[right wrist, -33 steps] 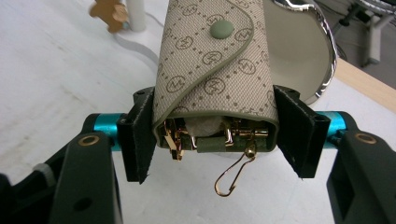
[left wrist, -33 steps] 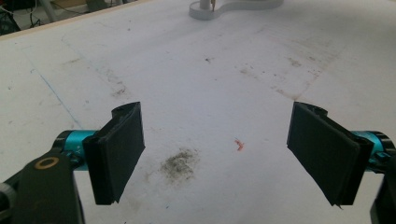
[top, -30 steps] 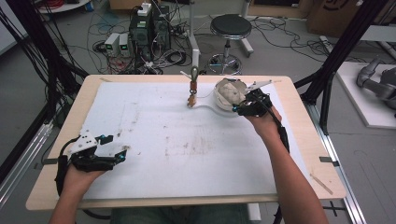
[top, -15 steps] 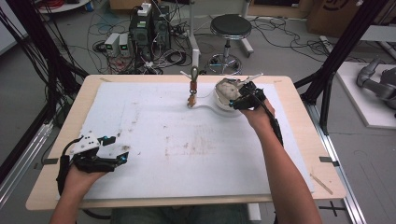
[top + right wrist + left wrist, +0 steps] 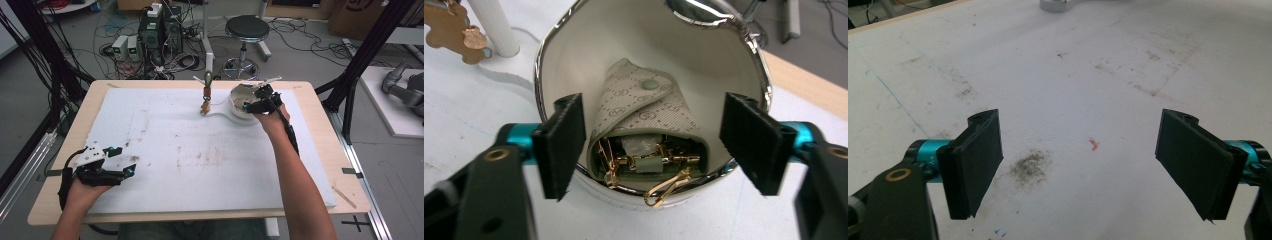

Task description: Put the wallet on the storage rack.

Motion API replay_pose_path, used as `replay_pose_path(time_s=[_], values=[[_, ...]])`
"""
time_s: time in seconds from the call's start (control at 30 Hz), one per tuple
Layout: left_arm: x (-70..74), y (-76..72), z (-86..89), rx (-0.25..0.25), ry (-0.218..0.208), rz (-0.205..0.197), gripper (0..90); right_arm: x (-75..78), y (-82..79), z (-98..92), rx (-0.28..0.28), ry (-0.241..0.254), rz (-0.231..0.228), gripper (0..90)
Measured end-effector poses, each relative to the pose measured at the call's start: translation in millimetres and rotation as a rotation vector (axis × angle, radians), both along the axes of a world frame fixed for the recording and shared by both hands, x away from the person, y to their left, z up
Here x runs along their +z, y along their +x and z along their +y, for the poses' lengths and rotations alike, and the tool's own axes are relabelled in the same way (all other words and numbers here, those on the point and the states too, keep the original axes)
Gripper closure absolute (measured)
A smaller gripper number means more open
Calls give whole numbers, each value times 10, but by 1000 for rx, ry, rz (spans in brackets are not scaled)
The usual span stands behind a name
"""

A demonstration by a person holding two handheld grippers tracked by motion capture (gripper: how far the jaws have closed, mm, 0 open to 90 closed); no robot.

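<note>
A white bowl with a silver rim (image 5: 544, 55) stands at the far side of the white mat (image 5: 200, 160); it is the bowl (image 5: 237, 96) by my right hand in the high view. Inside it lies a beige patterned key pouch (image 5: 649, 110) with a snap flap and gold clips at its open end. My right gripper (image 5: 654, 107) hovers open over the bowl, one jaw on each side of the pouch, not touching it. My left gripper (image 5: 125, 160) rests open at the mat's near left corner, and nothing sits between the jaws of the left gripper (image 5: 1079, 125).
Left of the bowl a white stand (image 5: 209, 65) rises from a flat base (image 5: 1058, 5). A brown charm (image 5: 451, 27) hangs beside the stand's pole (image 5: 494, 25). The mat bears dirt smudges (image 5: 1030, 162). A stool (image 5: 247, 27) and cables lie beyond the table.
My right gripper has shifted left and come over the bowl, its jaws now straddling the pouch. The left gripper has stayed in place.
</note>
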State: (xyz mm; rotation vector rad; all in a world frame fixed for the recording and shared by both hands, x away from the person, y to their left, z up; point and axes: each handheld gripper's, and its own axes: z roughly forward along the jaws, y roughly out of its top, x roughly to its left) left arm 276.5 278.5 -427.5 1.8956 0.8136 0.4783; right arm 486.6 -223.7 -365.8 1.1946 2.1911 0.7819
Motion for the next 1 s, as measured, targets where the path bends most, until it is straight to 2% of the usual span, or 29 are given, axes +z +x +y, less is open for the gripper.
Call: replay_pose_path(time_s=[0.1, 0.23, 0.37, 0.43, 0.5, 0.57, 0.67, 1.0], values=[[-1, 0, 0, 1, 1, 1, 188, 30, -34, -18, -2, 14, -7, 212], [-1, 6, -10, -1, 0, 0, 188, 71, -116, -75, 13, 57, -30, 208], [-2, 24, -24, 1, -6, 1, 188, 110, -196, -106, 30, 59, -5, 201], [4, 38, -32, -4, -10, -1, 188, 154, -252, -108, 44, 67, -7, 200], [10, 58, -45, -4, -11, 0, 188, 197, -321, -112, 60, 79, -29, 200], [13, 81, -61, -3, -12, 1, 188, 217, -409, -135, 76, 115, -71, 200], [17, 115, -83, -2, -18, -2, 188, 209, -514, -177, 86, 140, -65, 200], [28, 241, -186, -13, -35, -12, 188, 96, -911, -383, 122, 242, -109, 200]])
